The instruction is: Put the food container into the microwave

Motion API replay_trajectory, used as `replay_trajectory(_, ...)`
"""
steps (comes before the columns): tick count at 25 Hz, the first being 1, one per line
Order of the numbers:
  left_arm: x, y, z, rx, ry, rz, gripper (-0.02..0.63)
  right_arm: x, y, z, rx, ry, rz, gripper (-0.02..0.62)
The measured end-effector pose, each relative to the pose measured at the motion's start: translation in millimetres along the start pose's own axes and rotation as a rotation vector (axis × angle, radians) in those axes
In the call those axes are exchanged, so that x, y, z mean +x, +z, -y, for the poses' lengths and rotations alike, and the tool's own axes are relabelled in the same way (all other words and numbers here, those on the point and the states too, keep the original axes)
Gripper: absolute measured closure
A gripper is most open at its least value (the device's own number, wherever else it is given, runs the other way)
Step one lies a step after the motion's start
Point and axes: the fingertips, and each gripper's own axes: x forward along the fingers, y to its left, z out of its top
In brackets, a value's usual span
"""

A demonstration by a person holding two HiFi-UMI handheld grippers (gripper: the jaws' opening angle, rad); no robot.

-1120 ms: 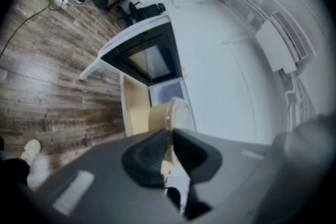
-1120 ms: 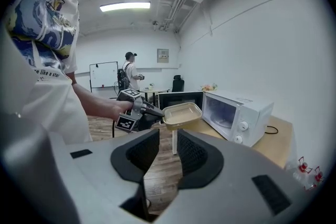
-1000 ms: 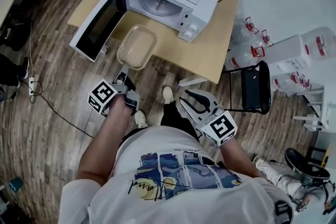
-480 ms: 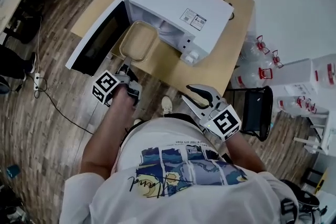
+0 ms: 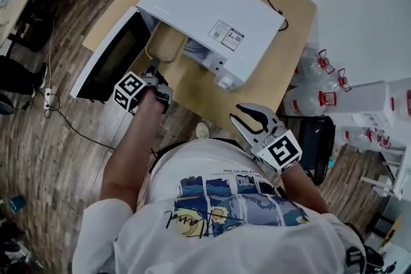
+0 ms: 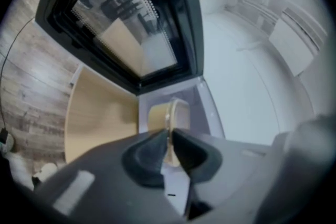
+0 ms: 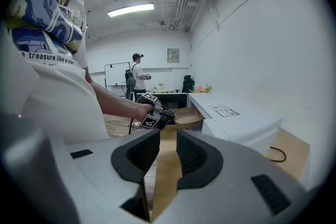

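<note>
My left claw (image 5: 156, 76) pinches the tan plastic food container (image 5: 166, 43) by its rim, halfway into the white microwave (image 5: 212, 16). My right claw (image 5: 249, 117) gapes empty. Next I'd push deeper, then release.

Office (whiteboard (image 7: 117, 74), black chair (image 7: 188, 83))
</note>
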Motion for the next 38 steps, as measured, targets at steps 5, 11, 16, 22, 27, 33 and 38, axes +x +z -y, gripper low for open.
replay_trajectory(5, 35, -1, 3, -0.005, 0.008, 0.004, 0.566, -12, -11, 19, 0.021, -0.003, 0.001, 0.505)
replay_trajectory(11, 72, 0, 4, -0.008, 0.029, 0.016, 0.566, -28, -28, 36, 0.063, -0.024, -0.017, 0.506)
replay_trajectory(16, 101, -1, -5, -0.001, 0.071, 0.019, 0.566, -38, -39, 47, 0.095, -0.046, -0.035, 0.506)
replay_trajectory(22, 125, -5, -3, -0.017, 0.071, 0.013, 0.565, -47, -48, 57, 0.115, -0.064, -0.054, 0.508)
replay_trajectory(27, 139, -6, -3, -0.018, 0.081, 0.021, 0.565, -51, -50, 64, 0.124, -0.071, -0.054, 0.508)
replay_trajectory(33, 146, -3, -4, 0.014, 0.102, 0.018, 0.557, -51, -54, 68, 0.132, -0.064, -0.057, 0.509)
replay_trajectory(38, 148, -5, -6, 0.095, 0.123, -0.023, 0.531, -47, -54, 67, 0.123, -0.054, -0.062, 0.509)
